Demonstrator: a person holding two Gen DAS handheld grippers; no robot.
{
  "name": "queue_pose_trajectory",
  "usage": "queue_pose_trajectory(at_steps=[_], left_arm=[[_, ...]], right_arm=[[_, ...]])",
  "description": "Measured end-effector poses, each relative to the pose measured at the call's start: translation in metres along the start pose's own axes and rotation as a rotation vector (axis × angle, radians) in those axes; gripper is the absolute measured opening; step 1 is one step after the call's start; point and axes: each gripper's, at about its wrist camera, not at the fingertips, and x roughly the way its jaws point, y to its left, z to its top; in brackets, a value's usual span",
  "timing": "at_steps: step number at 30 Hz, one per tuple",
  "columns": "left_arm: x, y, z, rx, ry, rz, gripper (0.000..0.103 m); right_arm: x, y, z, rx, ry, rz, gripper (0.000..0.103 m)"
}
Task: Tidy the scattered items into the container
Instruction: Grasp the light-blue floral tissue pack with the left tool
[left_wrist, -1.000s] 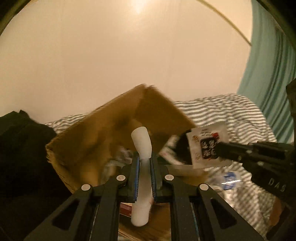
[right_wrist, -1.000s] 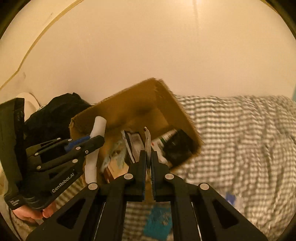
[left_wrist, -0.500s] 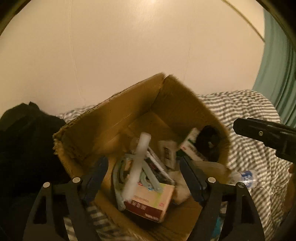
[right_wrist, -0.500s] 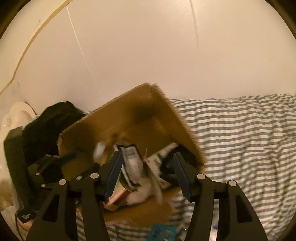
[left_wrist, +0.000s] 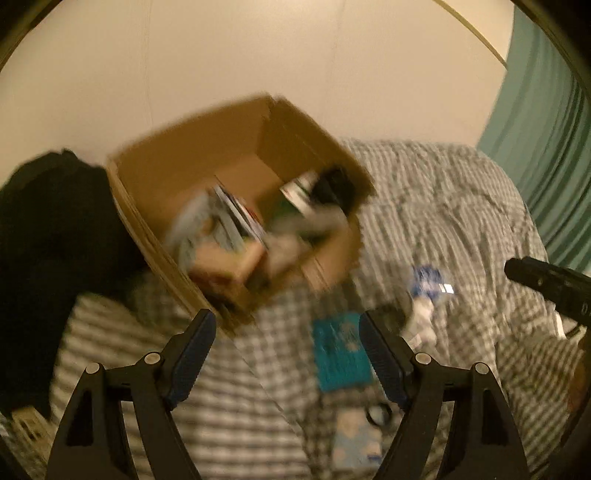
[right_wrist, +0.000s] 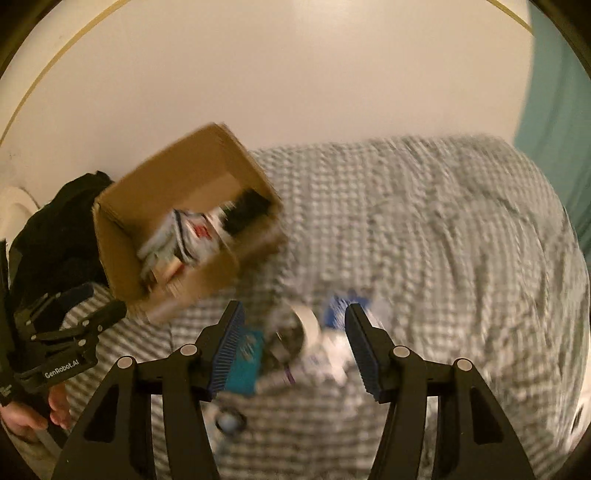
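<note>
Cardboard box (left_wrist: 192, 166), open-topped, crammed, blurred

Both wrist views look steeply down, sharing the cardboard box (left_wrist: 207, 162) (right_wrist: 177, 177).

Motion blur in both views. Box (left_wrist: 207, 166) contents unreadable. Teal pack (left_wrist: 341, 350) and white/blue items (right_wrist: 332, 325) on bed indistinct. Right tongs (left_wrist: 546, 284) cut by frame edge.
</note>
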Motion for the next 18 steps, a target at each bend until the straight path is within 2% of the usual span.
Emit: queue_pose_trajectory(at_steps=[5,8,12,15,16,17,18], left_arm=[[0.022,-0.029,-0.050,0.076,0.066,-0.006,0.082],[0.040,-0.039,-0.080,0.088,0.130,-0.057,0.082],[0.067,-0.053,-0.119,0.143,0.277,-0.106,0.082],[0.076,-0.061,-0.127,0.198,0.303,-0.112,0.082],[0.078,-0.061,-0.127,0.200,0.308,-0.123,0.076],[0.079,-0.059,-0.126,0.193,0.317,-0.157,0.057],[0.080,-0.055,-0.124,0.171,0.330,-0.194,0.053]], right_arm=[[0.002,-0.036,-0.040,0.061,0.045,-0.048,0.056],[0.016,-0.047,-0.055,0.105,0.073,-0.055,0.056],[0.042,-0.052,-0.068,0.149,0.124,-0.035,0.056],[0.052,-0.046,-0.073,0.147,0.144,-0.027,0.056],[0.056,-0.043,-0.074,0.141,0.150,-0.021,0.056],[0.058,-0.041,-0.077,0.134,0.155,-0.016,0.056],[0.060,-0.039,-0.078,0.124,0.160,-0.012,0.056]])
